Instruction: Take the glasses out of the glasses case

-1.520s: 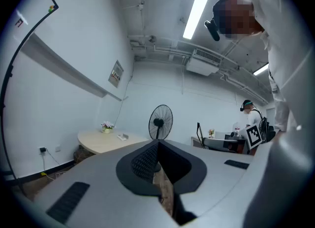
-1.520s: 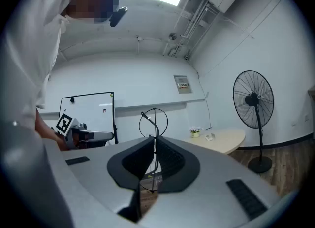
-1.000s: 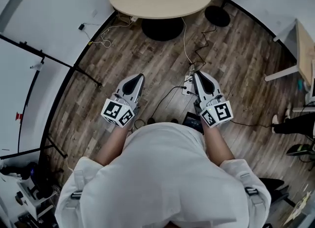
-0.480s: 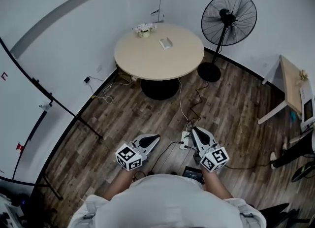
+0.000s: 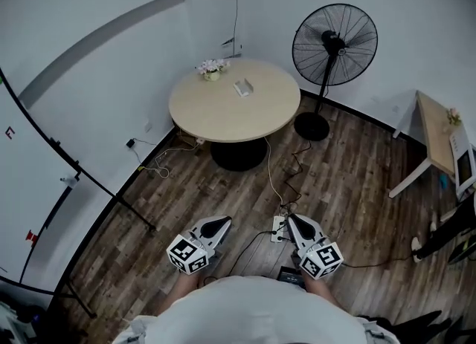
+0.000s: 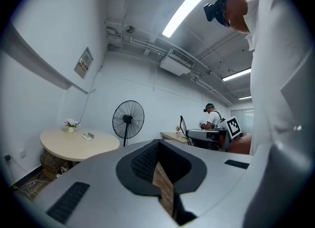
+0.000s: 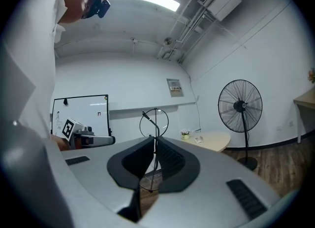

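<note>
Lying on round tan table [image 5: 223, 112]: rect. glasses case [image 5: 242, 88].

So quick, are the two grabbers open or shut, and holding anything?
Left grey two-jaw gripper: shut, holding nothing.
Right grey two-jaw gripper: shut, holding nothing.

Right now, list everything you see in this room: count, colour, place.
table: one, beige, round, by the far wall
flowers: one small pot, pale, table's far edge
case: one, pale, on the table; too far for detail
fan: one, black, standing right of the table
desk: one, beige, right edge
power strip: one, white, on the floor
cable: white, from table to power strip
floor: dark wood
shirt: white, bottom
left gripper: grey, jaws together, empty
right gripper: grey, jaws together, empty
</note>
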The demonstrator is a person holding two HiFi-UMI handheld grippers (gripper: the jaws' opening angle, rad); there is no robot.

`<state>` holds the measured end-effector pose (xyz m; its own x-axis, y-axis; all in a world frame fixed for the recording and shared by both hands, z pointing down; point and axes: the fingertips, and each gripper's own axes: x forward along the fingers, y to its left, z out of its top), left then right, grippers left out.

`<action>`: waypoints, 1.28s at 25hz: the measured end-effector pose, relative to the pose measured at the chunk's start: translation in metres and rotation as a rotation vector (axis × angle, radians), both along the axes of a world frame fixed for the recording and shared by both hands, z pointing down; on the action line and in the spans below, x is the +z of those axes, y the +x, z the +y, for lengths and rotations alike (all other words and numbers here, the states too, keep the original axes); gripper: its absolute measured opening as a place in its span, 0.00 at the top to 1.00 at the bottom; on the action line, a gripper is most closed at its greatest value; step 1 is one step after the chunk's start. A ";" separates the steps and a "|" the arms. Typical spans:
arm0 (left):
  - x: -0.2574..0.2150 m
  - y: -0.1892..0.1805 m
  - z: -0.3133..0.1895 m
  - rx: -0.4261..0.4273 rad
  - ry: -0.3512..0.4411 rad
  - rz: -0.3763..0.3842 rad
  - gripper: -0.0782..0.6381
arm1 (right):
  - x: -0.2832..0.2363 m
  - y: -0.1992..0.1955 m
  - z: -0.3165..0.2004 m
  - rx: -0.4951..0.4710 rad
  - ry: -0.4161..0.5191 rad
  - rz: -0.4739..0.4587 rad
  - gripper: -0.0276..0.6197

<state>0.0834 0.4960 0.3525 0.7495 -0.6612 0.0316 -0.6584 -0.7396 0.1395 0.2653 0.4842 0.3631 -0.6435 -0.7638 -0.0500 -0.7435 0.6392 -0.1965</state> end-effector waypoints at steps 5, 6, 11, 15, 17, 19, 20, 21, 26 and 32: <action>-0.008 0.021 -0.008 -0.018 0.010 -0.015 0.87 | -0.005 0.029 -0.006 0.009 0.029 -0.014 0.90; -0.007 0.023 -0.010 -0.031 0.005 -0.015 0.87 | -0.003 0.034 -0.006 0.017 0.026 -0.022 0.90; 0.003 0.028 -0.012 -0.064 -0.044 0.000 0.87 | 0.013 0.058 -0.010 0.055 -0.016 -0.038 0.90; 0.012 0.023 -0.018 -0.075 -0.061 -0.028 0.87 | 0.026 0.068 -0.024 0.069 -0.040 -0.052 0.90; 0.016 0.013 -0.029 -0.088 -0.076 -0.015 0.87 | 0.030 0.064 -0.036 0.070 -0.051 -0.062 0.91; 0.021 0.003 -0.041 -0.097 -0.089 -0.006 0.87 | 0.036 0.058 -0.048 0.068 -0.070 -0.061 0.90; 0.024 0.000 -0.048 -0.101 -0.094 -0.002 0.87 | 0.039 0.056 -0.054 0.067 -0.081 -0.057 0.90; 0.026 -0.004 -0.057 -0.103 -0.096 0.004 0.87 | 0.042 0.053 -0.062 0.066 -0.090 -0.051 0.90; 0.036 -0.027 -0.124 -0.101 -0.108 0.057 0.87 | 0.042 0.026 -0.121 0.062 -0.100 -0.021 0.91; 0.018 -0.061 -0.210 -0.092 -0.068 0.100 0.87 | 0.019 -0.018 -0.210 0.046 -0.074 0.004 0.91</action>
